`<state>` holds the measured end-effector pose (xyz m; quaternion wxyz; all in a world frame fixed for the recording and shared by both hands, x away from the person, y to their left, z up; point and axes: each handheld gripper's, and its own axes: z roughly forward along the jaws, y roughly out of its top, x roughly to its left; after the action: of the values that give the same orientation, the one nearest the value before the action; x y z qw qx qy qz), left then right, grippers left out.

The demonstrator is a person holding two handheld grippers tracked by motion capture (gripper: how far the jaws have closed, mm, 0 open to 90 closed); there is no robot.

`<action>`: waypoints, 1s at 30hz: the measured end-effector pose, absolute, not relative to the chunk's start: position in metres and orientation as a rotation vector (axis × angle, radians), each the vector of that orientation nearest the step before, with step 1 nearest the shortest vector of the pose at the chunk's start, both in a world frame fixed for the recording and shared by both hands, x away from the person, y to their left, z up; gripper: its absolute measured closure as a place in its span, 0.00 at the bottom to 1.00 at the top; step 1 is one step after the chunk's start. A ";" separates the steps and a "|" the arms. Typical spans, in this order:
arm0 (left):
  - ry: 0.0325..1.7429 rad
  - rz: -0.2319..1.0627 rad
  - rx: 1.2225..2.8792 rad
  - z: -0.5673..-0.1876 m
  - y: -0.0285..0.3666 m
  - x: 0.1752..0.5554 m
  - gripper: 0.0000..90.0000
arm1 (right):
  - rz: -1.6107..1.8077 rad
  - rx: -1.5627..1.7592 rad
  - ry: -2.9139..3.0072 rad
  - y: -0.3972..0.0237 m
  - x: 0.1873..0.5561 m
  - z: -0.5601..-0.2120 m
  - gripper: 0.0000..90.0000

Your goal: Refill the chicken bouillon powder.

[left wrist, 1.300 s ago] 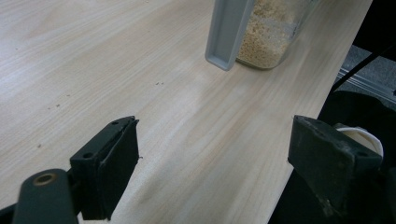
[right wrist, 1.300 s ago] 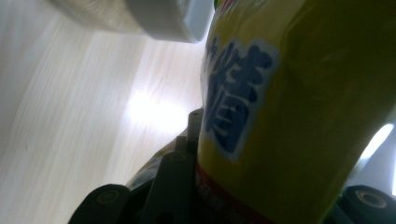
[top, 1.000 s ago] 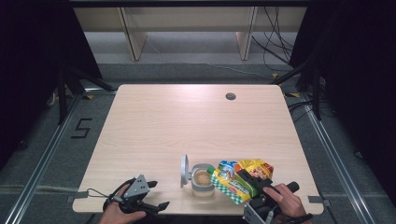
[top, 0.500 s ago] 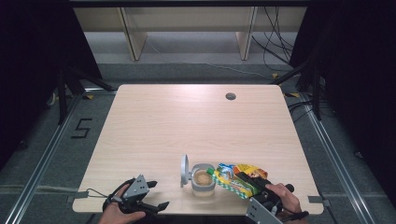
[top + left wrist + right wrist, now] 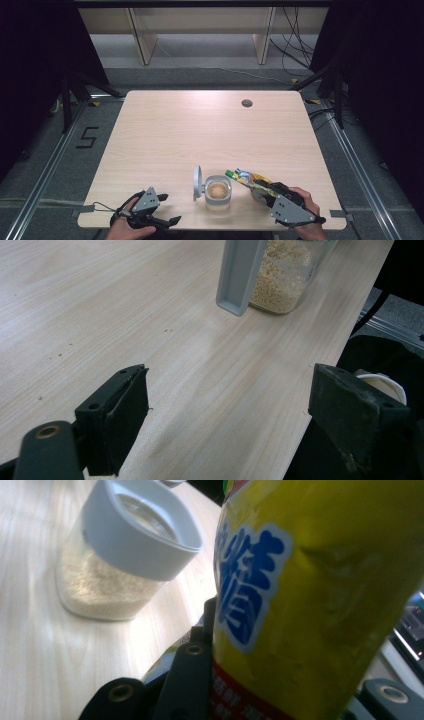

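Jaws of the left gripper (image 5: 227, 425) stand spread wide with nothing between them, one black pad over the pale wood of the table (image 5: 100, 315) and the other past the table's near edge. In the high view this left gripper (image 5: 165, 221) sits at the near left corner of the table (image 5: 200, 125), held in the person's left hand (image 5: 129, 231), well apart from everything else on the wood. Ahead of its jaws in the left gripper view stands the clear jar (image 5: 285, 275) of tan grains, with its grey lid (image 5: 240, 275) flipped up on the side facing the camera. The right gripper (image 5: 267, 192) is pinching a yellow packet (image 5: 250, 180), held by the right hand (image 5: 307, 210) at the near right of the table. In the right gripper view the yellow packet (image 5: 310, 595), printed with blue characters outlined in white and a red band lower down, rises between the black jaws and covers most of the right side. In the high view the packet points left, its far end lying just beside the jar (image 5: 218, 192); whether they touch I cannot tell. The jar stands upright near the front edge, between the two grippers, its lid (image 5: 197, 182) standing open on its left side. From the right gripper view the jar (image 5: 110, 585) shows a white collar around its mouth and grains filling the lower part.
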<state>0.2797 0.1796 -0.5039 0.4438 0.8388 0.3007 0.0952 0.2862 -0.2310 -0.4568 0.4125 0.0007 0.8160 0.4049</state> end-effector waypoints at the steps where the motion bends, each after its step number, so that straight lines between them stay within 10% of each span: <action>1: 0.745 0.237 2.080 -0.504 0.180 0.280 0.17 | 1.035 0.020 2.054 -0.233 0.288 -0.456 0.92; 30: 0.746 0.235 2.065 -0.503 0.179 0.278 0.17 | 1.287 0.520 1.994 -0.254 0.341 -0.475 0.92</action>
<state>0.2782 0.1792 -0.5029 0.4497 0.8353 0.3017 0.0952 0.3411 -0.2537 -0.4749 0.3484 0.2005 0.7694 0.4964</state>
